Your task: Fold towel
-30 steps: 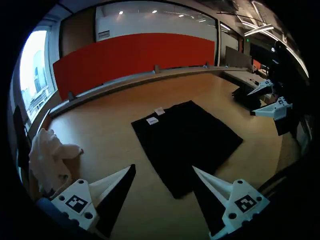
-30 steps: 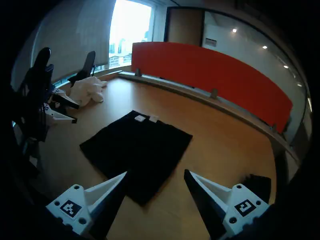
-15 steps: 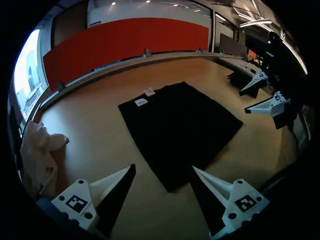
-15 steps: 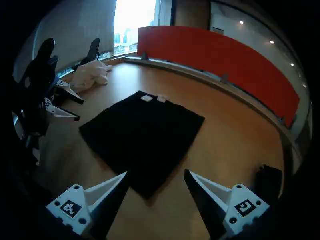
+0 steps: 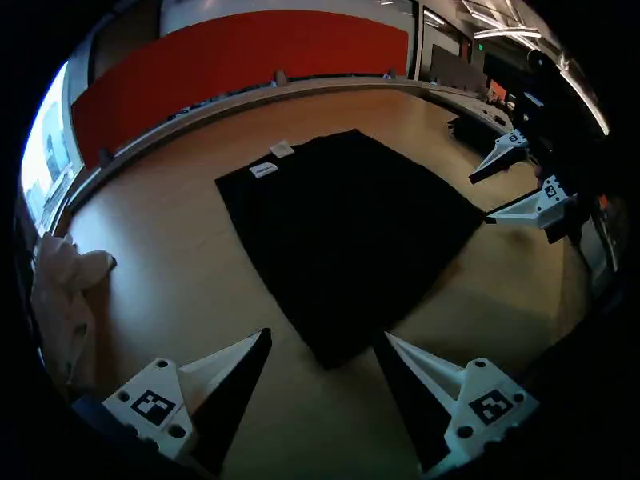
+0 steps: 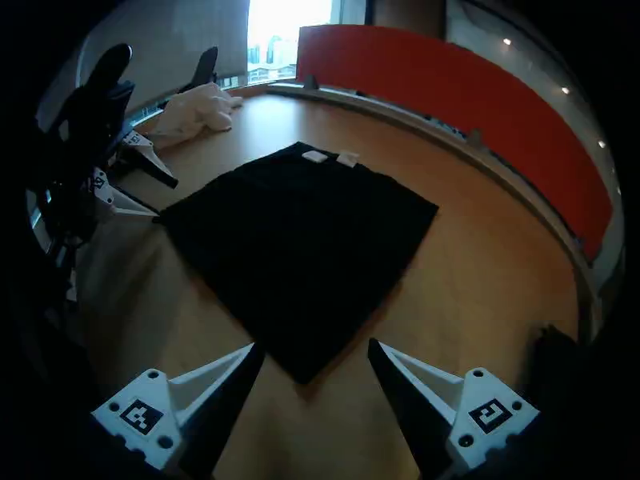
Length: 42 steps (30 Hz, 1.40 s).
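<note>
A black towel (image 5: 348, 232) lies flat on the wooden table, with two white tags at its far edge. Its near corner in the left gripper view points between the fingers of my left gripper (image 5: 324, 340), which is open just above it. In the right gripper view the same towel (image 6: 300, 236) has another corner lying just ahead of my open right gripper (image 6: 314, 352). The right gripper (image 5: 516, 182) also appears at the right of the left gripper view, and the left gripper (image 6: 132, 182) at the left of the right gripper view, at a towel corner.
A crumpled white cloth (image 5: 64, 296) lies at the table's left end, seen again as a white cloth (image 6: 196, 108) by the window. A dark bundle (image 6: 552, 352) sits at the right. A long red partition (image 5: 232, 60) runs behind the wooden table (image 5: 160, 240).
Both grippers have come lower and closer to the towel, each nearing its own corner. The towel itself has not moved.
</note>
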Each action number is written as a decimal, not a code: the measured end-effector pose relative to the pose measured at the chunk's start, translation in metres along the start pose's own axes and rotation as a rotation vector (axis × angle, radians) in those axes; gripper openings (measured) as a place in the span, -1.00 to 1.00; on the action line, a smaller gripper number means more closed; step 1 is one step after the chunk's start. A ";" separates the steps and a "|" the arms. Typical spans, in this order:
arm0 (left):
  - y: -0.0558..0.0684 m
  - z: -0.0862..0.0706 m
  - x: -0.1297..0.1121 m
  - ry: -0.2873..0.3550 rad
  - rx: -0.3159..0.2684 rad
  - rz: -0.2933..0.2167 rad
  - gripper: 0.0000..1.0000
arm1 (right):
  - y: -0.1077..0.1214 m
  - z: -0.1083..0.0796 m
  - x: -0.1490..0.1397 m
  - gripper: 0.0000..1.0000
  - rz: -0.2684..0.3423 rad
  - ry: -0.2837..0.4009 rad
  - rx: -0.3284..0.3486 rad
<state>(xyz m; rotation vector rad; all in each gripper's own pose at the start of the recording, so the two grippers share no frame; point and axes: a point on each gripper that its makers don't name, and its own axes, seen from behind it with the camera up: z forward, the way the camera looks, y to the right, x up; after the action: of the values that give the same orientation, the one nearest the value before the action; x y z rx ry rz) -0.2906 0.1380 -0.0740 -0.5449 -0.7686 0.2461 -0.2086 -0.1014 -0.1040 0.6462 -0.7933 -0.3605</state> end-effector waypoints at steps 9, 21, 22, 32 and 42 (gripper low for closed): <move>0.002 0.007 -0.008 -0.039 -0.008 -0.005 0.85 | -0.003 0.007 -0.010 0.94 0.008 -0.035 0.020; 0.001 0.010 -0.013 -0.071 0.000 0.000 0.66 | -0.004 0.008 -0.015 0.62 0.017 -0.064 0.043; 0.001 0.010 -0.012 -0.072 0.000 0.001 0.66 | -0.004 0.008 -0.015 0.62 0.018 -0.064 0.044; 0.004 0.009 -0.013 -0.077 0.001 0.000 0.49 | -0.009 0.008 -0.015 0.34 0.017 -0.065 0.063; 0.008 0.010 -0.012 -0.082 -0.003 0.005 0.00 | -0.008 0.009 -0.016 -0.10 0.018 -0.070 0.067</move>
<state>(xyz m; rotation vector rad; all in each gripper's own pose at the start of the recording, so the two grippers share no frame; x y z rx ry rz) -0.3063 0.1433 -0.0794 -0.5417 -0.8472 0.2734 -0.2262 -0.1024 -0.1133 0.6918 -0.8806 -0.3423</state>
